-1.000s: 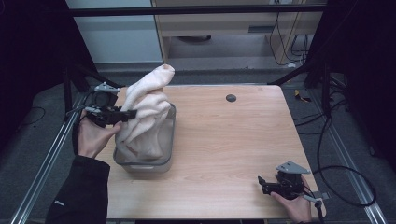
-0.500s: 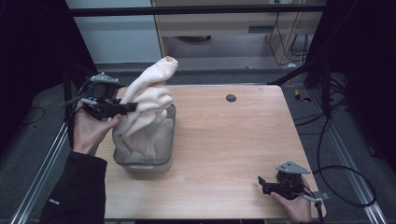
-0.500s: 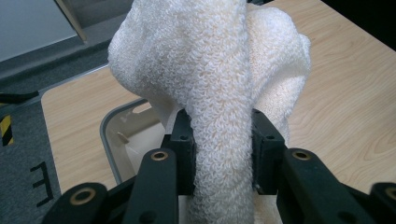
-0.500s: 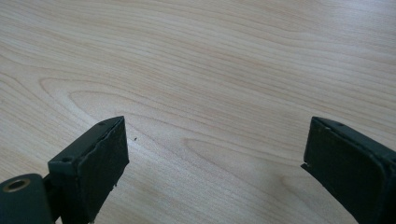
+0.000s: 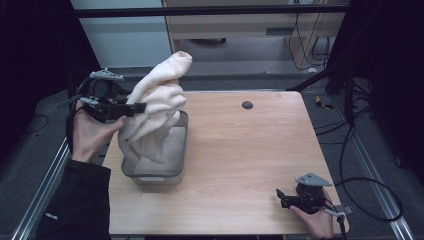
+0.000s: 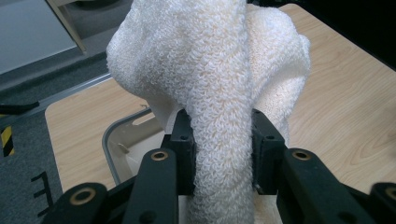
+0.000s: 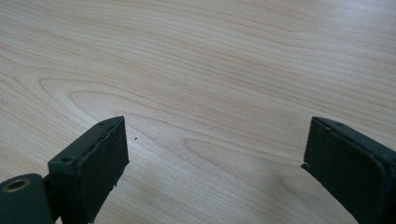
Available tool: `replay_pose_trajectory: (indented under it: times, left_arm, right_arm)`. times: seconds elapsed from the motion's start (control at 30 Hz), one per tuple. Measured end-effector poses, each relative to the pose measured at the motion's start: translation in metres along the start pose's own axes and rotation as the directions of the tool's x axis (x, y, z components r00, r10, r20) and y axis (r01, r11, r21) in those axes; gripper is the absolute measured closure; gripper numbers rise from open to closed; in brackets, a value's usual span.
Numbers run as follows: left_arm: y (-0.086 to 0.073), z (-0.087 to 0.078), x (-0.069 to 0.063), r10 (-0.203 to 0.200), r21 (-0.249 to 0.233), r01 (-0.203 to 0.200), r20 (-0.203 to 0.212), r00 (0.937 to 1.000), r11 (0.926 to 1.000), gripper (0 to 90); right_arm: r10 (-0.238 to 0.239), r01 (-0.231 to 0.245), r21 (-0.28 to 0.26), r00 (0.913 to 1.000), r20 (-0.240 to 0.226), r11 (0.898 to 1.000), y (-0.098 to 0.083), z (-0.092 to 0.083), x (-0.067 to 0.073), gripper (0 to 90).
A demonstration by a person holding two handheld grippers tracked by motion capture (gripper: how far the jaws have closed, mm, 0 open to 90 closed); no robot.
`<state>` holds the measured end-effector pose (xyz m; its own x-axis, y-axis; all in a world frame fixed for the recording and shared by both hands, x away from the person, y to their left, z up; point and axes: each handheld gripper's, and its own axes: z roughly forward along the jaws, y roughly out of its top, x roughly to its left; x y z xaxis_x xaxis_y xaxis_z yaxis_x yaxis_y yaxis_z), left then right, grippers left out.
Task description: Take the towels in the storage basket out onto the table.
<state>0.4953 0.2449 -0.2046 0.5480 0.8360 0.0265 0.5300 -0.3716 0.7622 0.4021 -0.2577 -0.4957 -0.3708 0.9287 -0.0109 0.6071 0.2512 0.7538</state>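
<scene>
A cream terry towel (image 5: 155, 107) hangs bunched above a clear plastic bin (image 5: 177, 165) at the table's left side. Its lower folds trail into the bin and its top end sticks up. My left gripper (image 5: 137, 107) is shut on a thick fold of it, and in the left gripper view the towel (image 6: 219, 93) is squeezed between the two black pads. My right gripper (image 5: 281, 195) rests at the table's near right corner, held by a hand. In the right gripper view my right gripper (image 7: 215, 149) has its jaws wide apart over bare wood.
A small dark round hole (image 5: 247, 105) sits near the table's far edge. The wooden table (image 5: 260, 145) spreads between the bin and my right gripper. Metal rails run along both sides, and cables lie on the floor at the right.
My left gripper has risen with the towel, drawing more of the cloth up out of the bin. The right gripper has stayed where it was.
</scene>
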Motion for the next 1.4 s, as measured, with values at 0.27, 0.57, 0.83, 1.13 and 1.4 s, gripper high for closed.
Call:
replay_pose_trajectory:
  times: [0.27,0.57,0.83,1.13,1.4]
  left_arm:
    - [0.010,-0.013,-0.006,0.017,-0.028,-0.017,0.009,0.9998,0.9995,67.4]
    - [0.022,-0.022,-0.017,0.037,-0.039,-0.035,0.032,0.9988,0.9986,67.4]
    - [0.029,-0.024,-0.031,0.071,-0.049,-0.068,0.064,0.9954,0.9965,67.4]
    - [0.039,-0.024,-0.052,0.118,-0.075,-0.112,0.088,0.9890,0.9909,67.3]
    - [0.047,-0.015,-0.075,0.155,-0.070,-0.147,0.128,0.9796,0.9867,67.3]
  right_arm:
    - [0.002,-0.002,0.001,1.0000,0.000,1.000,0.000,0.000,0.000,6.4]
    - [0.004,-0.004,0.000,1.0000,-0.001,1.000,0.000,0.000,0.000,6.4]
    - [0.003,-0.003,0.000,1.0000,-0.001,1.000,0.000,0.000,0.000,6.4]
    - [0.006,-0.006,-0.001,1.0000,0.002,1.000,0.000,-0.001,0.000,6.3]
    - [0.001,-0.001,-0.007,1.0000,0.004,1.000,0.000,-0.002,-0.001,6.3]
